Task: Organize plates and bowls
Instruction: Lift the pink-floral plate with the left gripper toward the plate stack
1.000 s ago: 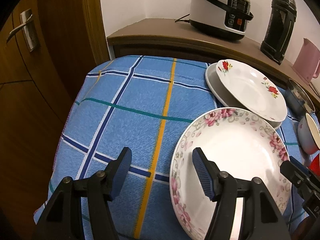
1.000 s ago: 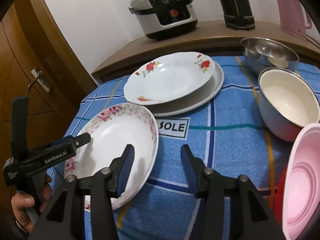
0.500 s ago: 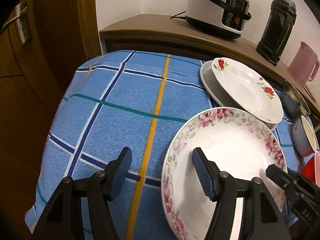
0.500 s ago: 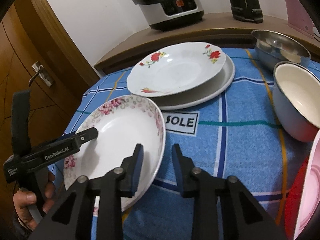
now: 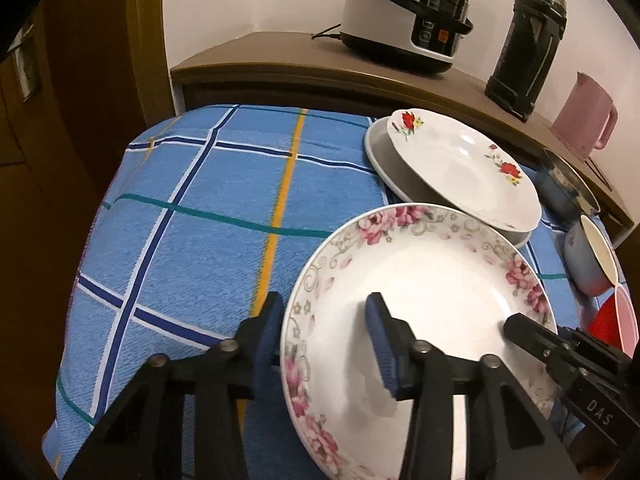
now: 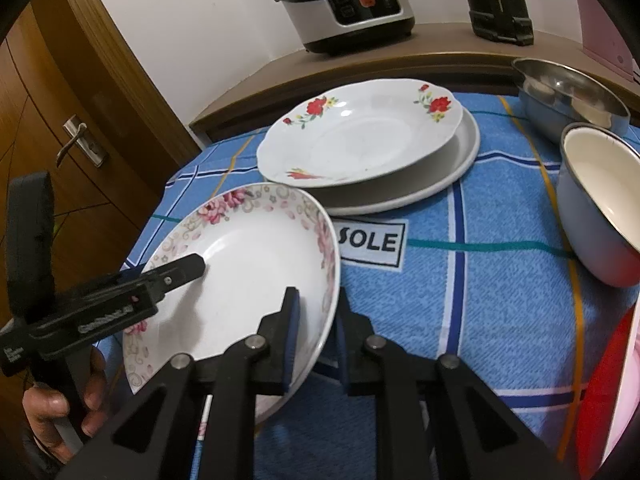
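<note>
Your right claw (image 6: 316,336) is clenched on the near rim of the white pink-rose-bordered ceramic plate (image 6: 248,264) at the blue checked desk's (image 6: 460,300) front, your left claw (image 5: 326,340) straddling its opposite rim unclosed, steadying it for stacking on the red-flowered plate (image 6: 360,140).

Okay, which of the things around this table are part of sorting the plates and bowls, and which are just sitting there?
Job: pink-flowered plate, red-flowered plate, grey plate under it, blue enamel bowl, steel bowl, pink bowl.

Bystanders: rice cooker, black flask, pink jug.
</note>
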The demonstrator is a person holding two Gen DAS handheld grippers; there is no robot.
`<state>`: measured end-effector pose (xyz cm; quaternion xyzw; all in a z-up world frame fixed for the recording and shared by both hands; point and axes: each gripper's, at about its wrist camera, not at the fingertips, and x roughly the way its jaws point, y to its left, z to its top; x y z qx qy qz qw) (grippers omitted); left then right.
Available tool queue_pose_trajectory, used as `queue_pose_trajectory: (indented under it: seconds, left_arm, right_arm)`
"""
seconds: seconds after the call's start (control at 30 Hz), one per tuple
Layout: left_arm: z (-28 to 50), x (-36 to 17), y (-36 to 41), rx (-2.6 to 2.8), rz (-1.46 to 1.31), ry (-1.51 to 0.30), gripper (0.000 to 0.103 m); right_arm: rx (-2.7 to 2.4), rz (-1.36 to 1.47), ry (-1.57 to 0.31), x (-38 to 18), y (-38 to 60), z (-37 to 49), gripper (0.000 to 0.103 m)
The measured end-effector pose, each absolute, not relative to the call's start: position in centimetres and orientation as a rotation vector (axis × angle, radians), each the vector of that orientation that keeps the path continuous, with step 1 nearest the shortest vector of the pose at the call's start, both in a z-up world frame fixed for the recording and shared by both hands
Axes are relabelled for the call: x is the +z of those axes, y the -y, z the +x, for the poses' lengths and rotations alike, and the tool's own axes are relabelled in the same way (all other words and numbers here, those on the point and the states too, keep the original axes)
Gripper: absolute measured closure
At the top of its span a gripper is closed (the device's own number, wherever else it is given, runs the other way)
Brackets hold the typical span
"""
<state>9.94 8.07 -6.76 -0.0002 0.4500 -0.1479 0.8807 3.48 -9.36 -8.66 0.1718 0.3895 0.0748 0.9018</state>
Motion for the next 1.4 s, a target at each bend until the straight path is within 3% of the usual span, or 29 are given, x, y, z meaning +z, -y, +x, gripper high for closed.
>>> queue_pose_trajectory:
  seconds: [0.07,0.6,1.4]
  left_arm:
    - [10.0,-6.7,-8.4,-0.322,-0.030,-0.942,0.070]
    - [9.3,-6.6,-9.9,-0.381,-0.139,-0.942,0.075]
    - [7.6,-2.8,-7.5,-0.353,-0.034,-0.870,0.076]
  right_arm:
    - [0.156,0.357,-0.803,-8.7,9.4,3.5,0.087]
    - [0.150,0.340,-0.785,-8.7,9.1,3.1,0.086]
    - [0.116,0.405,-0.749,-6.5,10.6,1.1,0.087]
